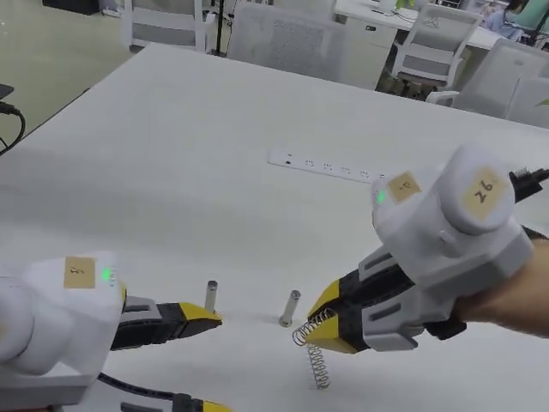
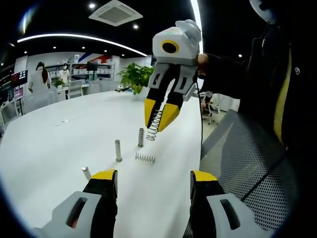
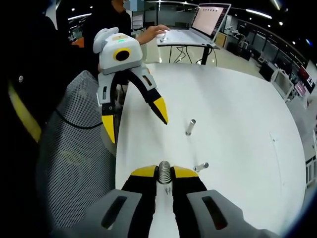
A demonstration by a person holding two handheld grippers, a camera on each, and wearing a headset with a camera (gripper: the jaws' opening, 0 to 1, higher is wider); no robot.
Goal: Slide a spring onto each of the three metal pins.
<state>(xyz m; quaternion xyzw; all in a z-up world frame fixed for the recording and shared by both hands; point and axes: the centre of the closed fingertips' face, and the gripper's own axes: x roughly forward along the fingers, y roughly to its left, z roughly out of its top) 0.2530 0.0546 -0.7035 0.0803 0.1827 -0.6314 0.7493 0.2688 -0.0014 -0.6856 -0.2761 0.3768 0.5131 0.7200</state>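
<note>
**Spring pinched in the right gripper, over the pins**

The spring [image 3: 164,171] sits end-on between the yellow tips of the right gripper [image 1: 330,324], which are closed against its coils. In the head view it hangs out from those tips to the left, above the table and just beside the middle pin [image 1: 290,309]. A second spring [image 1: 318,365] lies loose on its side on the table [image 1: 214,129], below the right gripper's tips and near that same pin.

The middle pin stands on the table leaning slightly, and its shaft is bare. To its left, a little apart, another pin [image 1: 212,296] stands upright and also bare, just past the left gripper's upper tip. In the left gripper view a third pin [image 2: 141,137] stands farther along the row, right under the right gripper's tips. Its surface looks ribbed, but I cannot tell whether a spring is on it.

The left gripper [image 2: 153,174] has its jaws wide apart with nothing between them. It is low over the table, pointing toward the row of pins, well apart from the right gripper.

Farther back on the white table lies a white power strip [image 1: 330,167]. Beyond the table's far edge stand several pale office chairs [image 1: 274,39].
</note>
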